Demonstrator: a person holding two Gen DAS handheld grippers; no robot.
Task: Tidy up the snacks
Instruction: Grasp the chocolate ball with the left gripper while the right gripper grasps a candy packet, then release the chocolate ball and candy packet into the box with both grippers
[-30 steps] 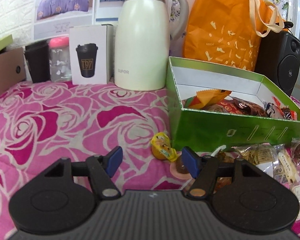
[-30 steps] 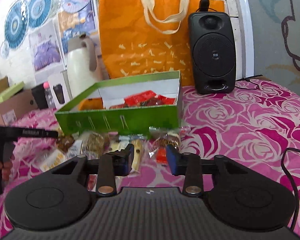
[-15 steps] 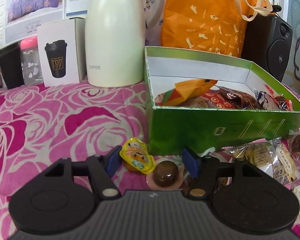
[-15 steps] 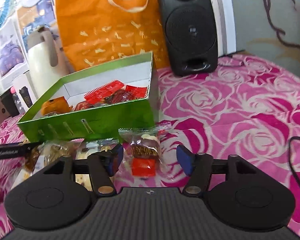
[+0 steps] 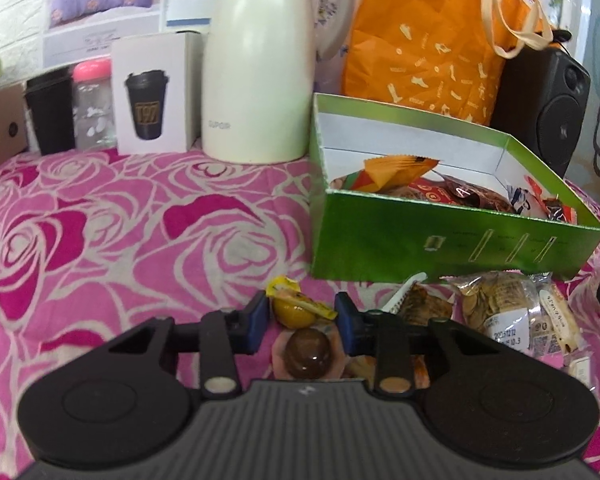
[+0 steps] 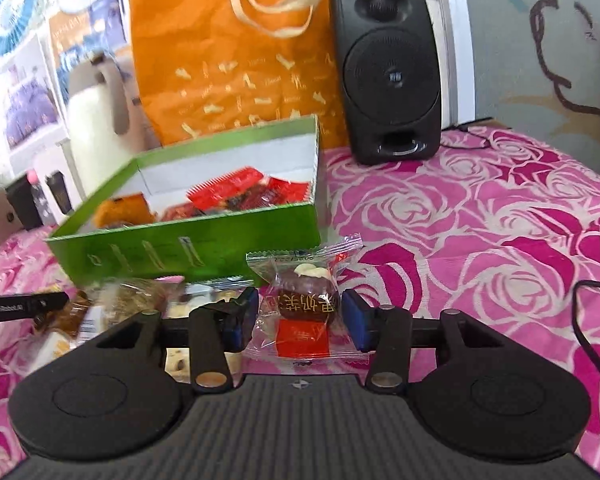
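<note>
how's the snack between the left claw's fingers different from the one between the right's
The yellow candy at the left claw is small, rounded, in an opaque wrapper. The clear-wrapped snack at the right claw is larger and flat, showing brown and red pieces inside. Both lie on the pink rose cloth before the green box.

Behind the green box [image 5: 440, 240], the orange bag [image 5: 432, 40] loses its top to the frame edge and its base to the box's wall. In the right wrist view, the snack packets [image 6: 132, 304] left of the box's front blur beyond reading. The cream jug [image 6: 96, 140] behind the box smears too.
</note>
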